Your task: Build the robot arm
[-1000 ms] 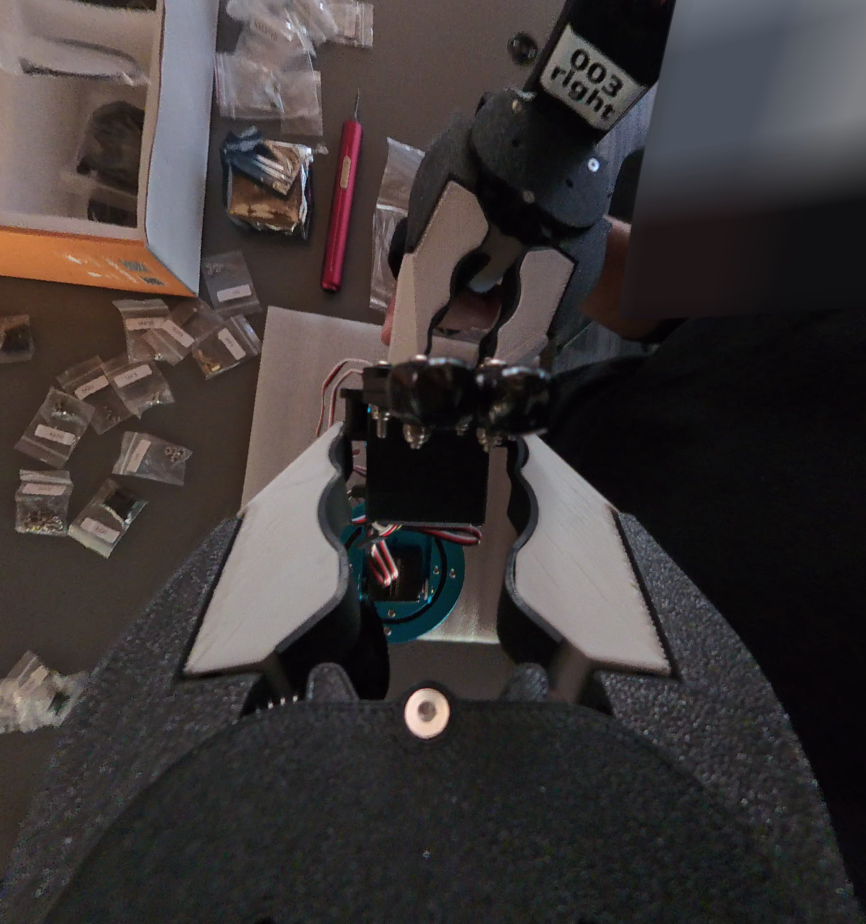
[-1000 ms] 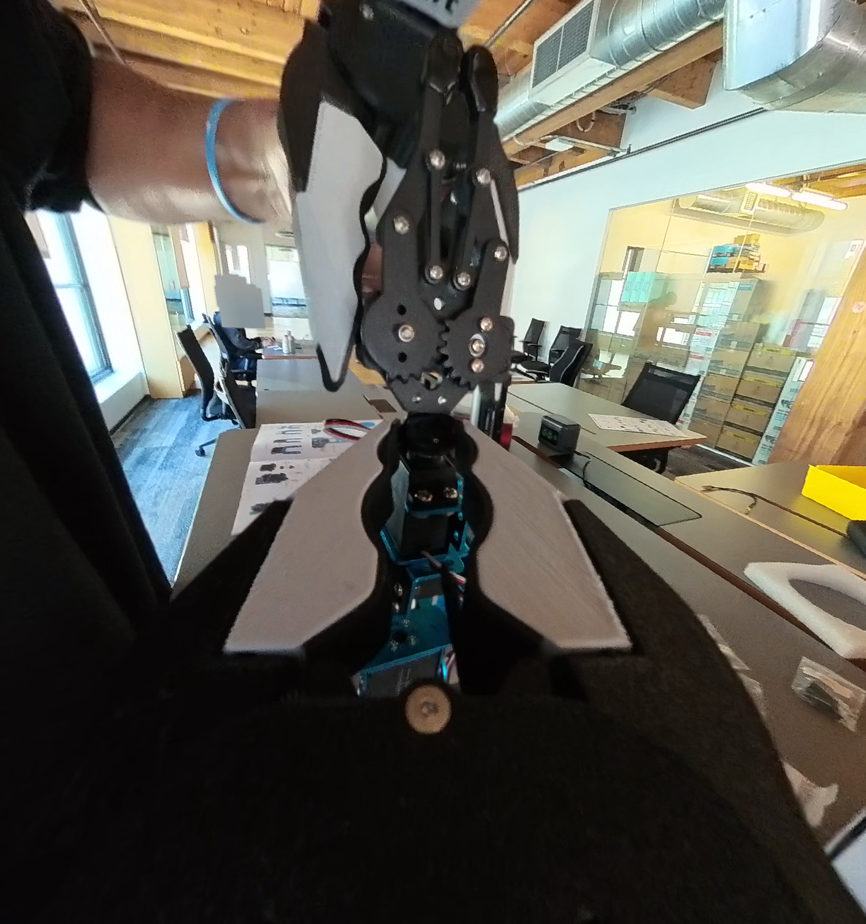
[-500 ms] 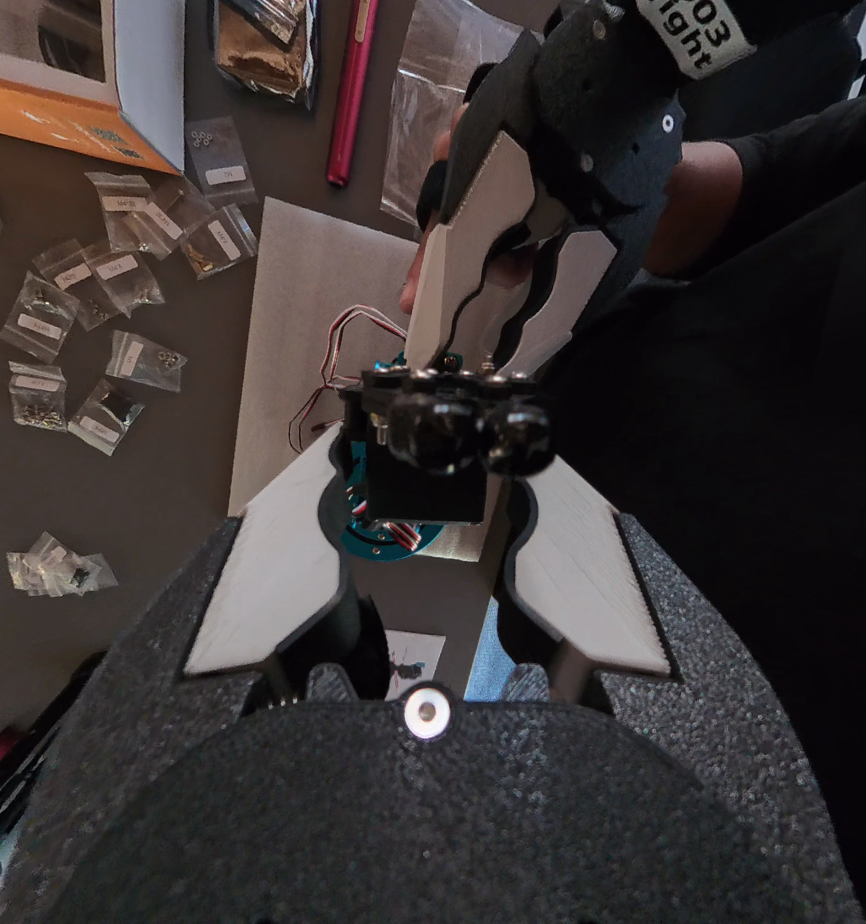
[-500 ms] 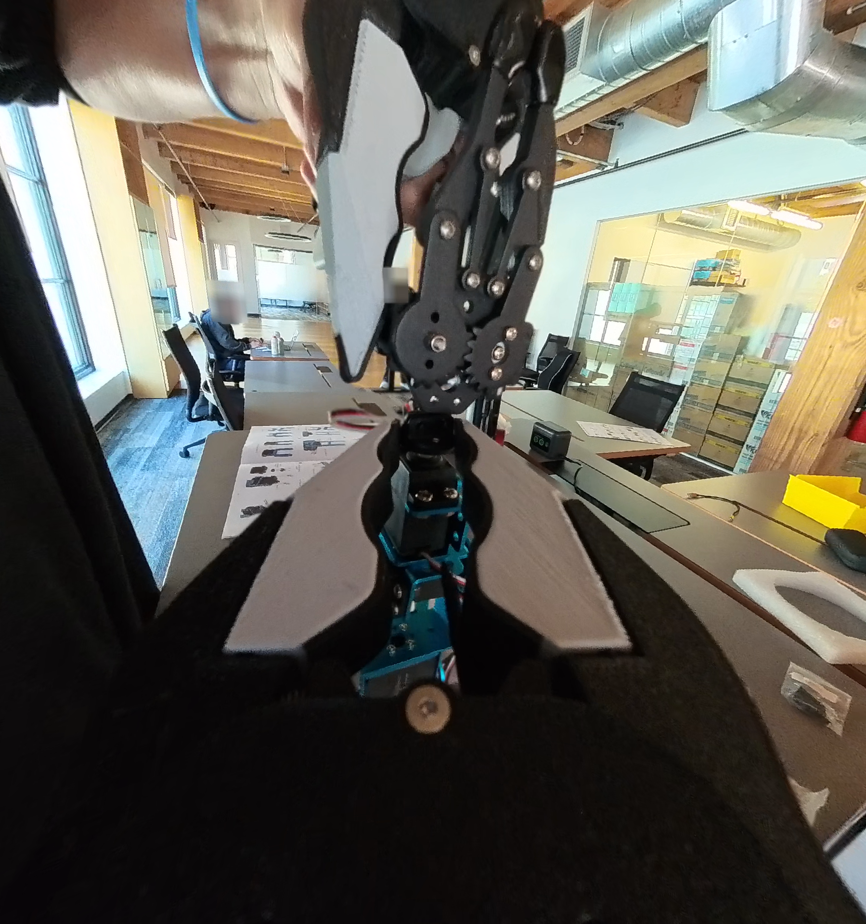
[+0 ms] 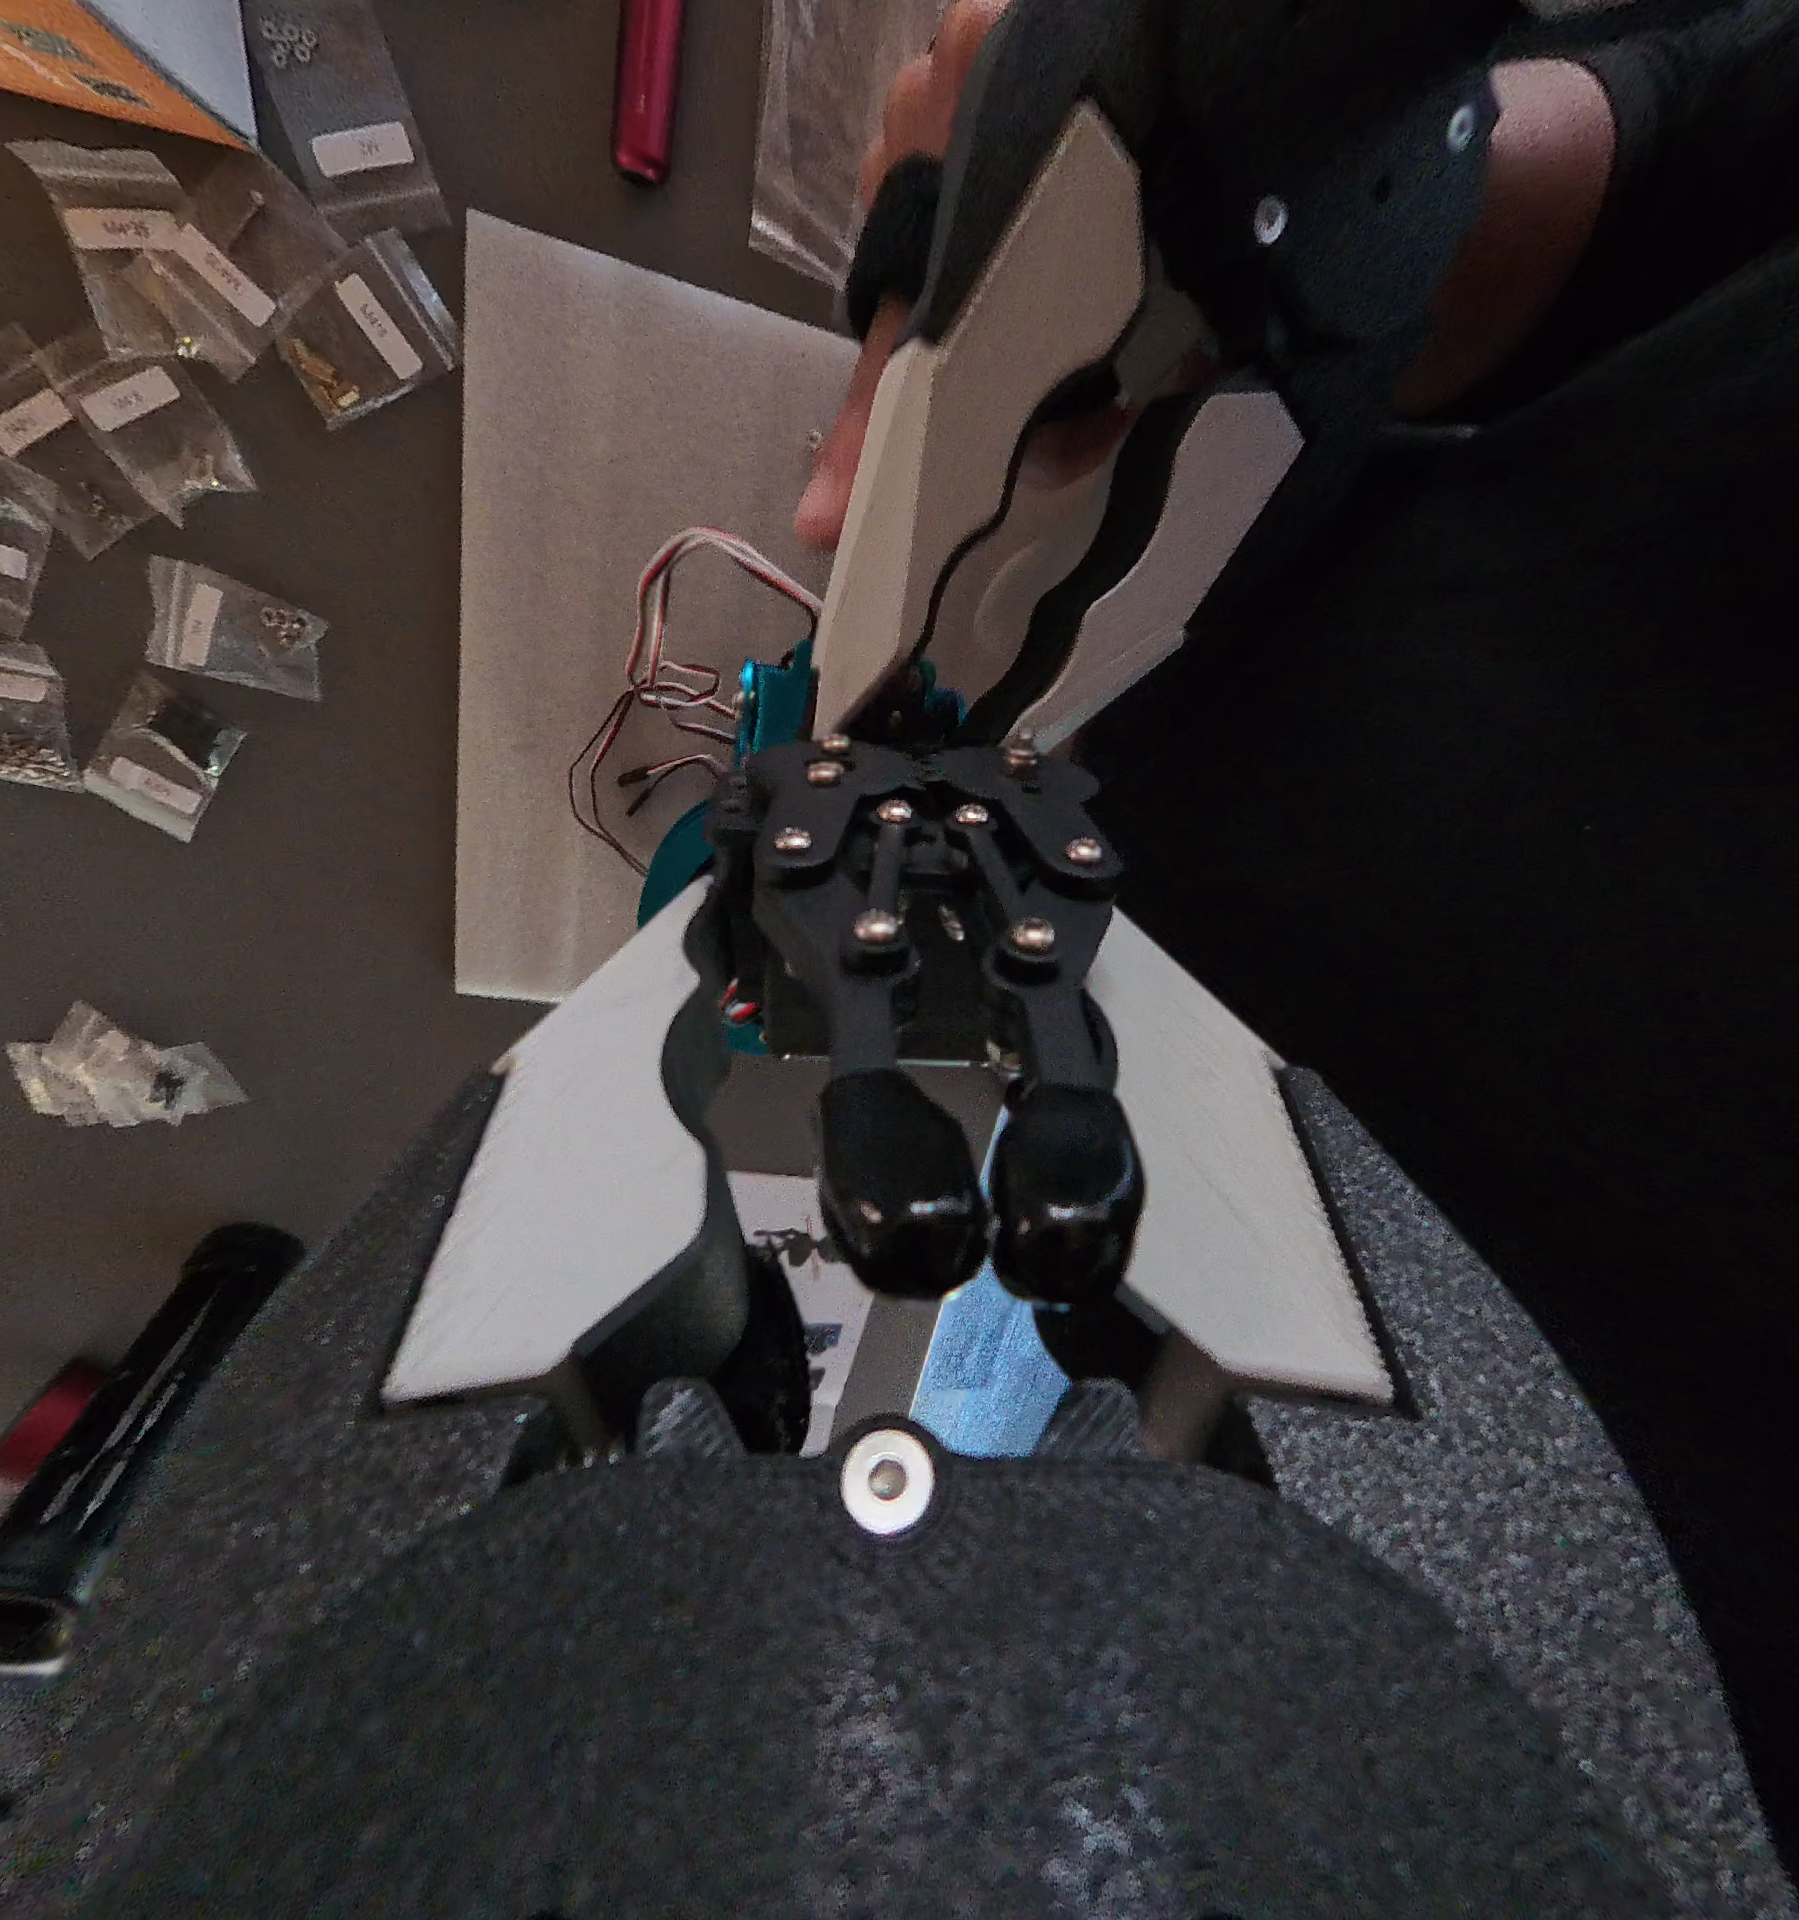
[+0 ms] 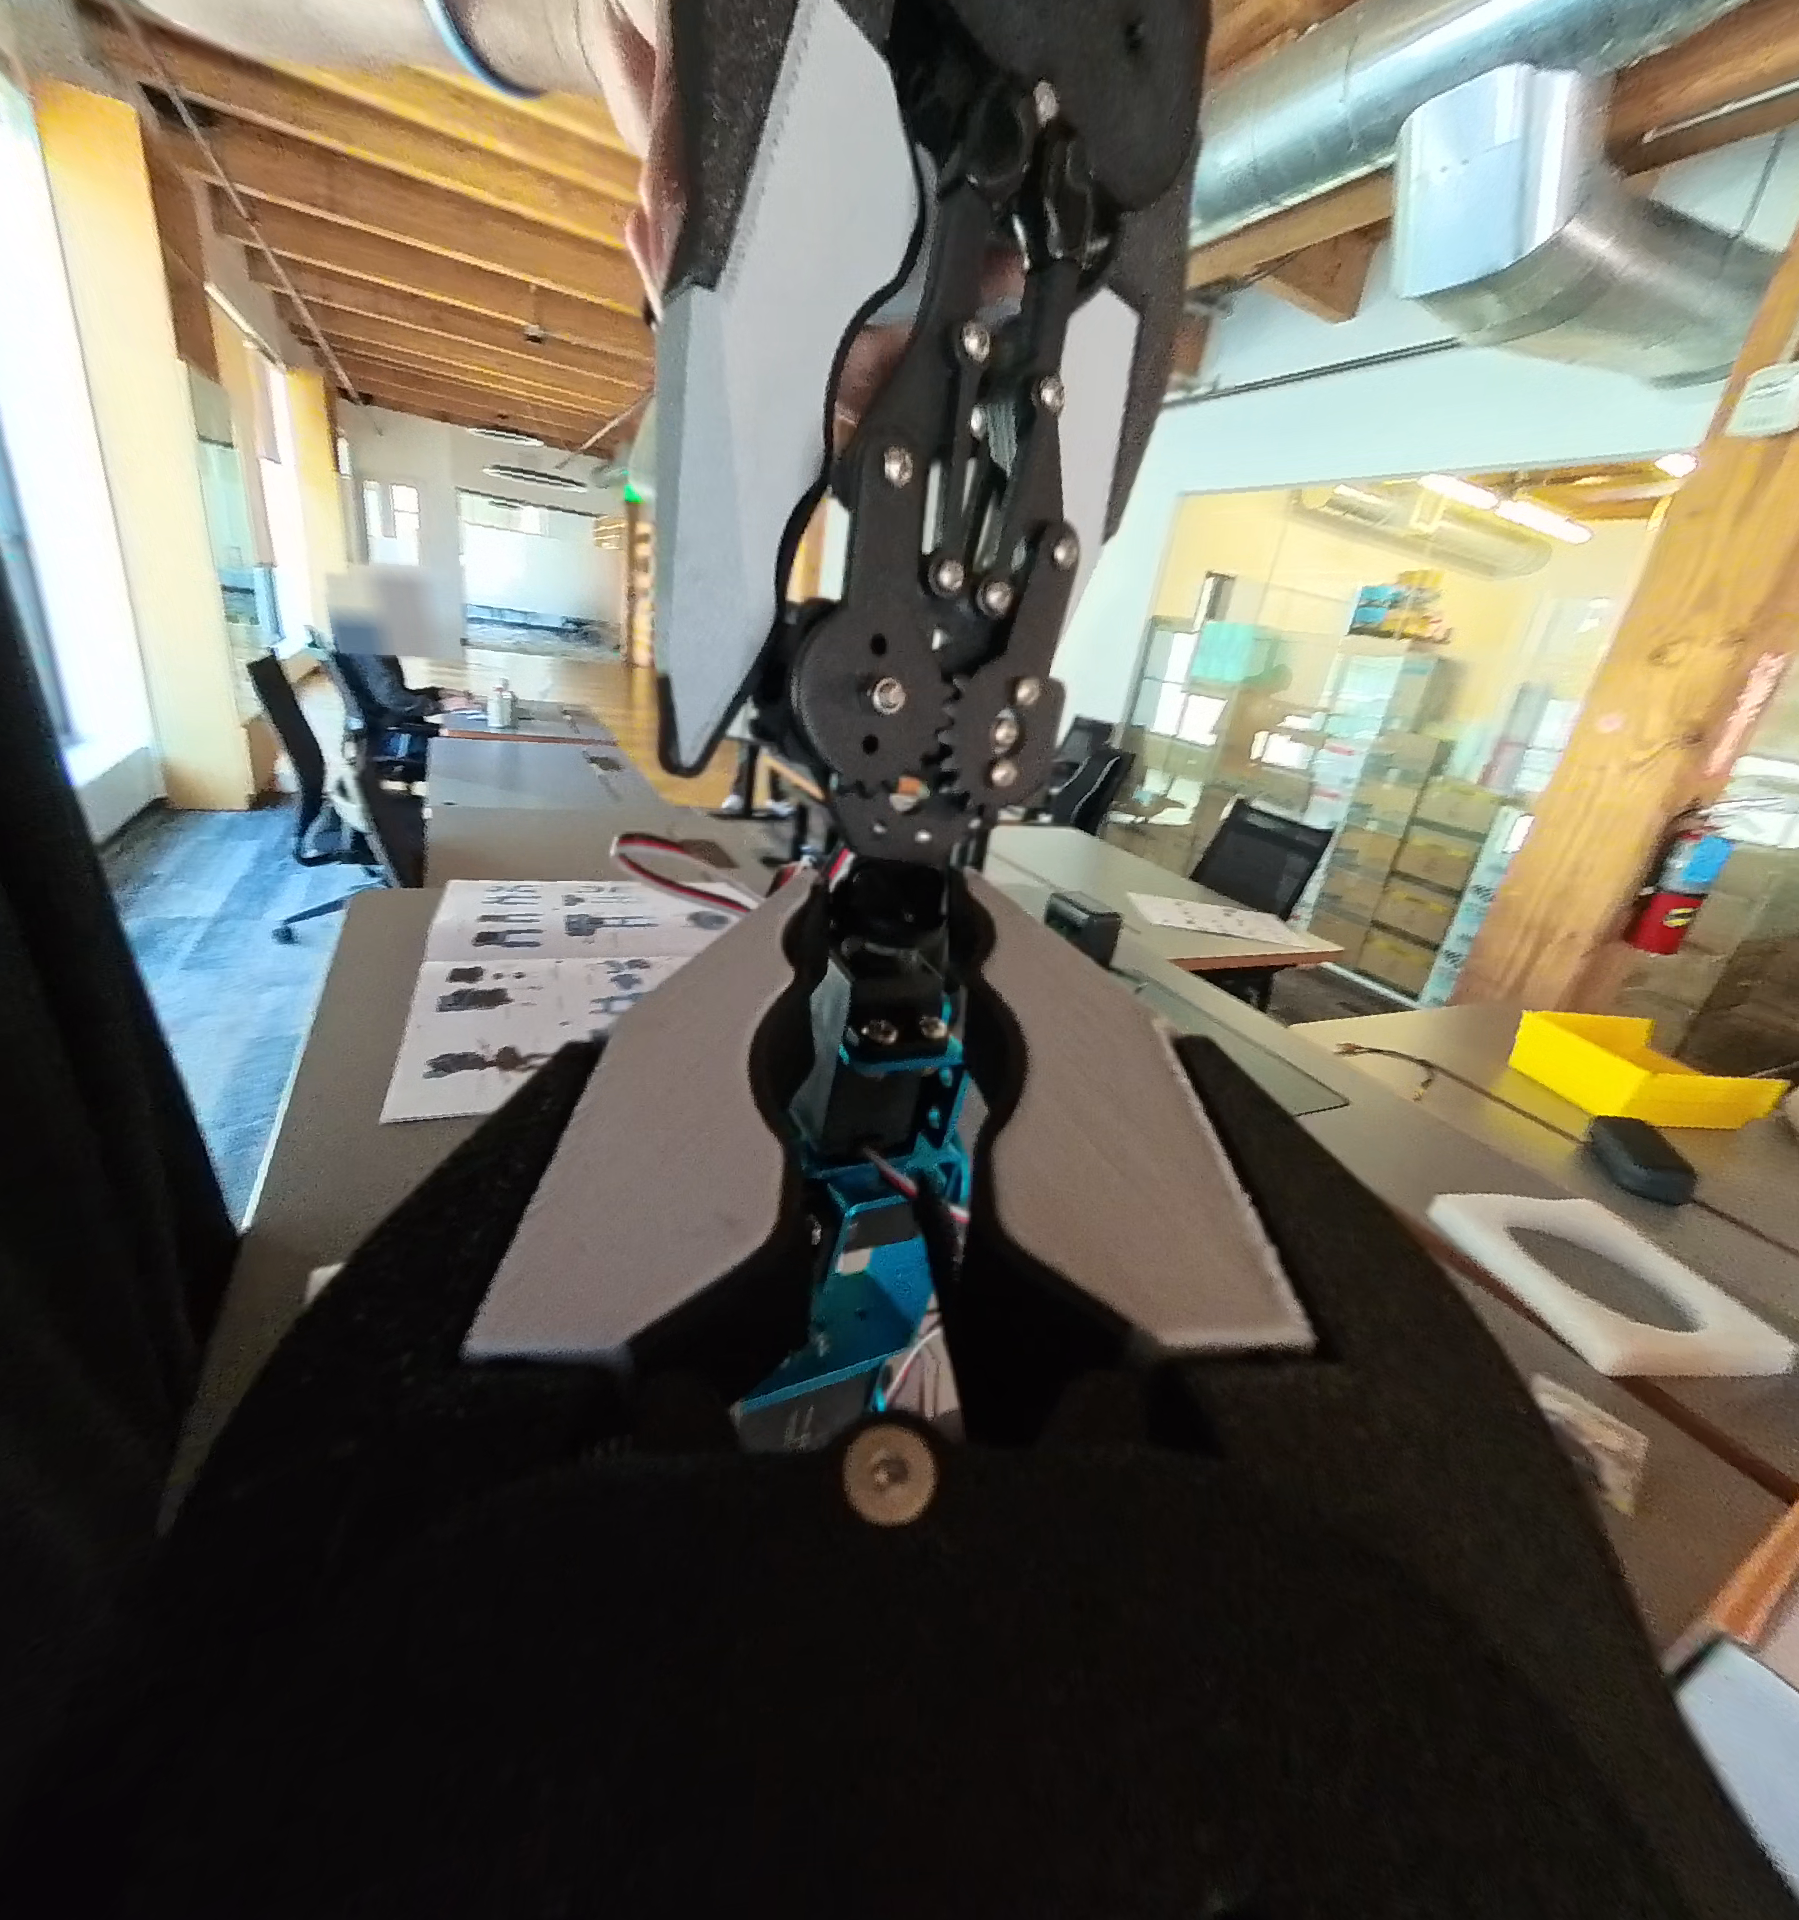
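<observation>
Matt black claw [image 5: 916, 935], glossy tips [image 5: 900, 1184]; anodised teal metal bracket [image 6: 874, 1236]

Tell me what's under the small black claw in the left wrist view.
Under the claw lie a grey foam sheet, red-white-black wires and a printed page. Its blue base shows partly; the rest is hidden by the claw and left gripper.
</observation>
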Action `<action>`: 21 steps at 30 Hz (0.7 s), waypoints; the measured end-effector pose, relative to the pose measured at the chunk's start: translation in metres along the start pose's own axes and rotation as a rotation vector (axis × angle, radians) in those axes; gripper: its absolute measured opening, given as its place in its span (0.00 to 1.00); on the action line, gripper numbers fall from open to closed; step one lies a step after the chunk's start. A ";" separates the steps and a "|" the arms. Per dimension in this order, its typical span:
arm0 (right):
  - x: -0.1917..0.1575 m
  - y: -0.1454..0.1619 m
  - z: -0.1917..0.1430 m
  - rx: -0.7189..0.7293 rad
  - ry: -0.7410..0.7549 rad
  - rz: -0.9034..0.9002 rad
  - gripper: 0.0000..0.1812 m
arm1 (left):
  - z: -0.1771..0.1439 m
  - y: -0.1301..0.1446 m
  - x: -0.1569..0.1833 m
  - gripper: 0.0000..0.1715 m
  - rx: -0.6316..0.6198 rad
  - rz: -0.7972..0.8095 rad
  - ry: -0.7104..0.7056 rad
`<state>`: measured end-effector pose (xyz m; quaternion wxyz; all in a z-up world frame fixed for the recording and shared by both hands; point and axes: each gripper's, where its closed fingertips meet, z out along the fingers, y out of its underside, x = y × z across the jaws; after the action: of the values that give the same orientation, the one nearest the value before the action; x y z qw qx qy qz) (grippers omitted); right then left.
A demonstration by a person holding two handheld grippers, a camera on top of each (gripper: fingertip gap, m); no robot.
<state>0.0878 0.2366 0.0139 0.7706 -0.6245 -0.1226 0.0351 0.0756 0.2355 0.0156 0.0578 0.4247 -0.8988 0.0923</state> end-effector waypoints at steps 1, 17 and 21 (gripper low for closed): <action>0.002 -0.003 -0.002 0.015 0.021 -0.011 0.13 | -0.001 0.001 -0.001 0.36 -0.003 0.001 -0.008; 0.010 -0.028 -0.009 0.122 0.402 -0.177 0.02 | -0.008 -0.013 0.001 0.37 0.216 -0.067 0.032; 0.003 -0.022 -0.008 0.095 0.428 -0.179 0.02 | -0.002 -0.008 0.003 0.37 0.219 -0.055 0.033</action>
<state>0.0901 0.2253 0.0340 0.8075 -0.5675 -0.0095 -0.1607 0.0794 0.2288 0.0195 0.0283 0.4513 -0.8703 0.1952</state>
